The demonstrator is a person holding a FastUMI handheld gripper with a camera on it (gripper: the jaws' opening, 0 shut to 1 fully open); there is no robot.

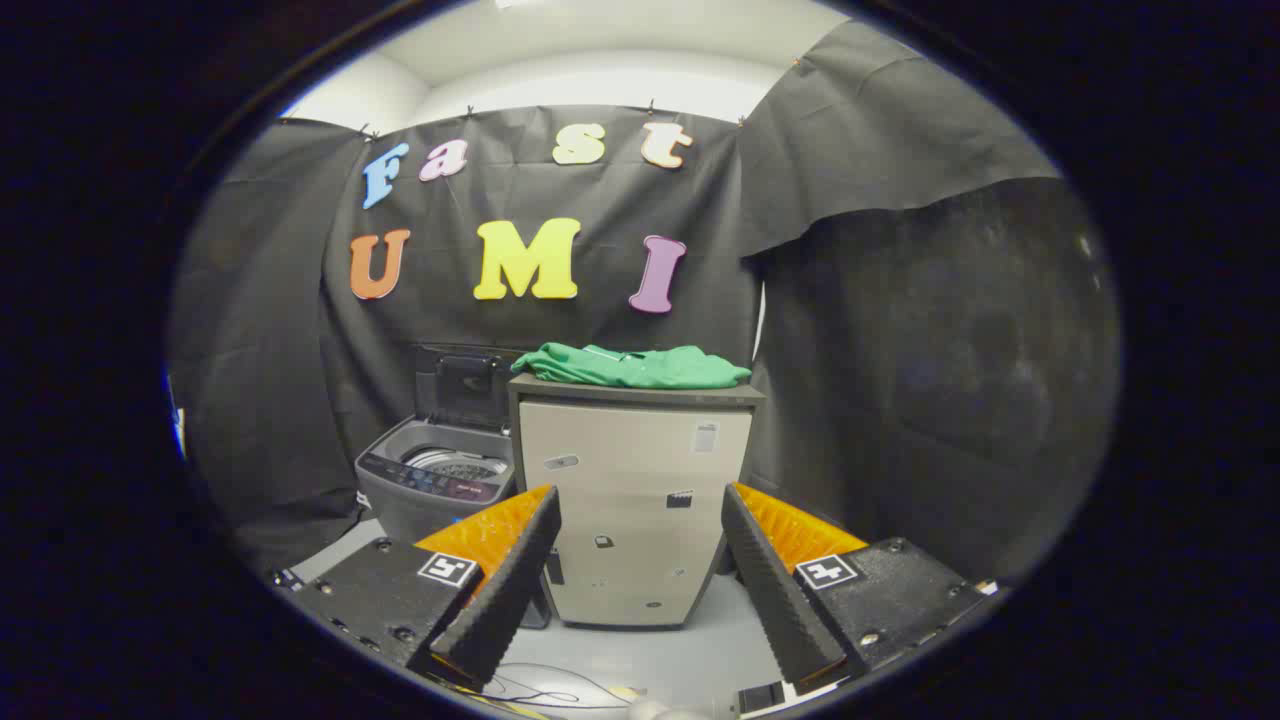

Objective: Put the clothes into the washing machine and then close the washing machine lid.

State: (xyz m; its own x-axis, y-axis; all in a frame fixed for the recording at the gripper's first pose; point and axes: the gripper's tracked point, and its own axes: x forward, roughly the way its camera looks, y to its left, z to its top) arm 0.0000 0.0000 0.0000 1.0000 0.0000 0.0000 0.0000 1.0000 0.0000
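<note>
Gripper: fingers spread wide [640, 510], nothing between them, held in the air well short of the cabinet.
Fingers: ridged inner faces [505, 590] angled outward, one to each side of the cabinet front.
Clothes: one green garment [640, 366], loosely folded, lying flat on the cabinet top; beyond the fingers and above them, roughly centred over the gap.
Cabinet: pale, tall unit [635, 500] with a dark top, standing straight ahead of the gripper; small stickers and dark marks on its front.
Washer: grey top-loader [440, 480] just left of the cabinet, touching or nearly touching its side; beyond the left finger.
Lid: dark, raised upright [462, 385] at the back of the washer; drum opening uncovered.
Drum: perforated metal rim [458, 465] seen inside the opening; contents cannot be told.
Floor: light grey [640, 655], with thin cables near the fingers.
</note>
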